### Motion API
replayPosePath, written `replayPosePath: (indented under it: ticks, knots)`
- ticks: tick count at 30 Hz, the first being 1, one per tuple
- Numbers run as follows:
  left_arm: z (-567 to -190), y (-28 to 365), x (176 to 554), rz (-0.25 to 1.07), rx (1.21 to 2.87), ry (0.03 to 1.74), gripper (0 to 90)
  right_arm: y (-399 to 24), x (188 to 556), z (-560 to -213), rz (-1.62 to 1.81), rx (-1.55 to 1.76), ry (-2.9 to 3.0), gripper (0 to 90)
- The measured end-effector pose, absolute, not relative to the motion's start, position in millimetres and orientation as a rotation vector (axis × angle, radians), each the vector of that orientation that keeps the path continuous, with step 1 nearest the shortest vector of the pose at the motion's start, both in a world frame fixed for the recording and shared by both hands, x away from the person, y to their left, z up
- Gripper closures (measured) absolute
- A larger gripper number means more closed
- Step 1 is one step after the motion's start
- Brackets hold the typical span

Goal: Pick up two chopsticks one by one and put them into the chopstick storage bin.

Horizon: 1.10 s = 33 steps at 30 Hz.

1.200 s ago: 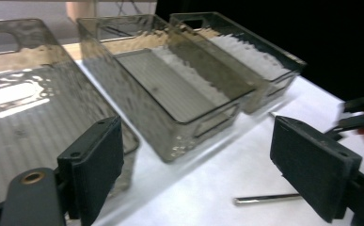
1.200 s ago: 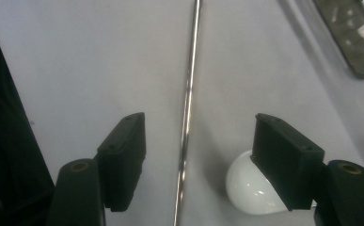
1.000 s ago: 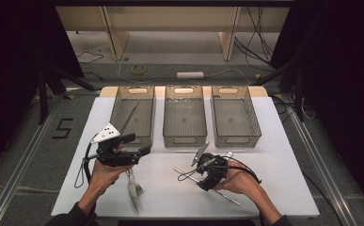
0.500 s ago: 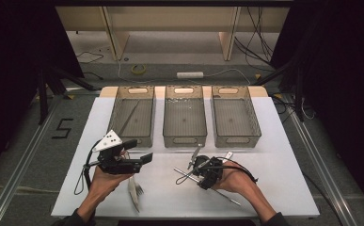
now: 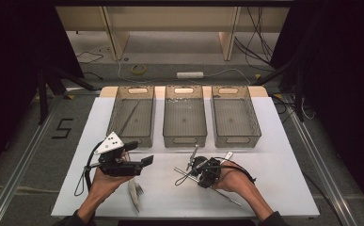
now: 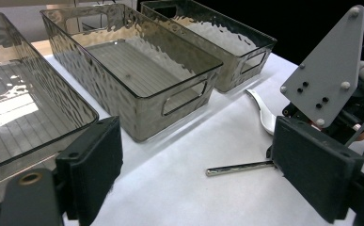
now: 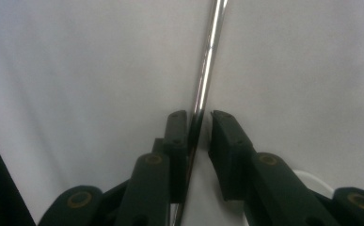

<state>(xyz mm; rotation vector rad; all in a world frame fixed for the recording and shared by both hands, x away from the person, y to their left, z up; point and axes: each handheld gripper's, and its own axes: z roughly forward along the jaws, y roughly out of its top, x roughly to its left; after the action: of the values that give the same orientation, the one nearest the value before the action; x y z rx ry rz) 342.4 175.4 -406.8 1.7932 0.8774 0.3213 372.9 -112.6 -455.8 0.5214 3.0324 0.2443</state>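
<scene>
1. The right tool (image 7: 199, 123) points down at the white table (image 5: 273, 155), with a thin shiny metal utensil handle (image 7: 208, 61) standing between its jaws; the jaws have just been closing, one pad is against the handle and a narrow gap shows at the other.
2. Just beside that tool, more cutlery (image 5: 185, 173) lies crossed on the table.
3. The left tool (image 5: 144, 162) hovers well apart, its jaws wide open with nothing between them.
4. Below it lies a fork (image 5: 135, 192).
5. Ahead of its jaws lie a metal rod (image 6: 238, 167) and a spoon (image 6: 264, 117).
6. Farther off stand three clear bins (image 5: 184, 120) in a row.
</scene>
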Motion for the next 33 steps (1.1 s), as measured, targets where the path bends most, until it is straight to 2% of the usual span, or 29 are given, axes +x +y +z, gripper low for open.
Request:
replayPosePath:
  ticks: [11,23,33]
  knots:
    - [-407,173,342,0.322,1.802,0.876,16.7,-112,377,-456,0.231,0.541,3.068,85.4]
    - [-409,172,343,0.311,1.823,0.864,16.8,-106,373,-452,0.202,0.479,3.068,86.3]
    - [-413,162,342,0.255,1.901,0.808,17.3,-108,365,-428,0.285,0.424,3.059,86.3]
